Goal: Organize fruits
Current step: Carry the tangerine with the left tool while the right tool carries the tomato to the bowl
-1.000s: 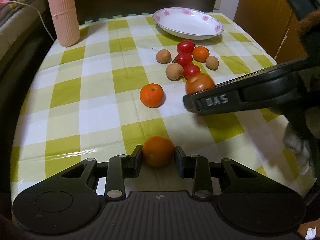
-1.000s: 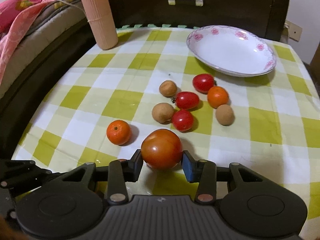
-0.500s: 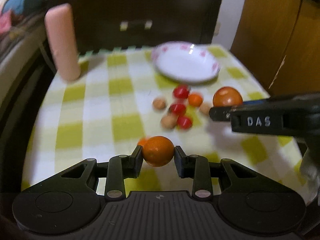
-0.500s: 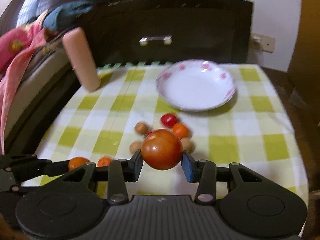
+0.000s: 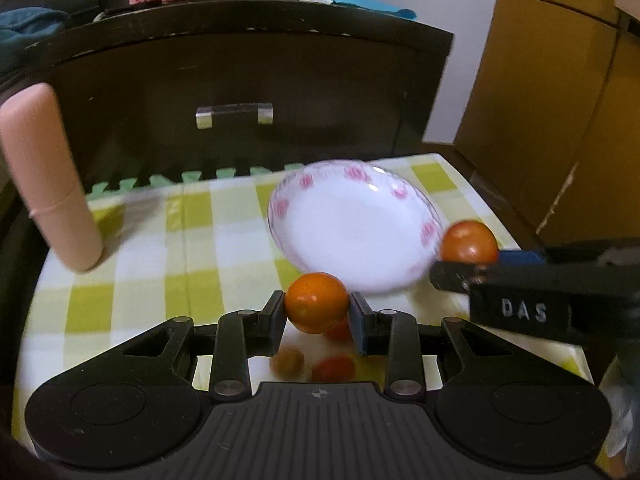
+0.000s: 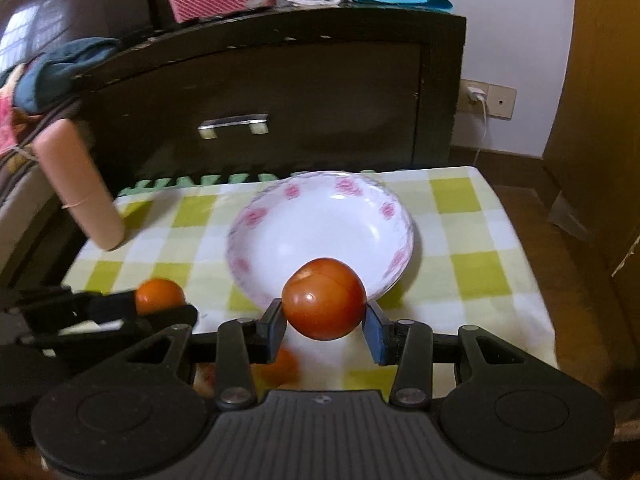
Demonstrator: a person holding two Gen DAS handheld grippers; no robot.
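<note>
1. The left gripper [image 5: 317, 309] has its fingers clamped on a round orange [image 5: 316, 302], held above the table [image 5: 136, 280] just before the white floral plate [image 5: 352, 232].
2. The right gripper [image 6: 324, 322] grips a tomato [image 6: 324, 304], pale stem scar facing up-left, at the plate's near rim.

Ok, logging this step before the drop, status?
Left gripper shut on orange. Right gripper shut on tomato. Both raised near empty bowl. Nothing blocking.
</note>
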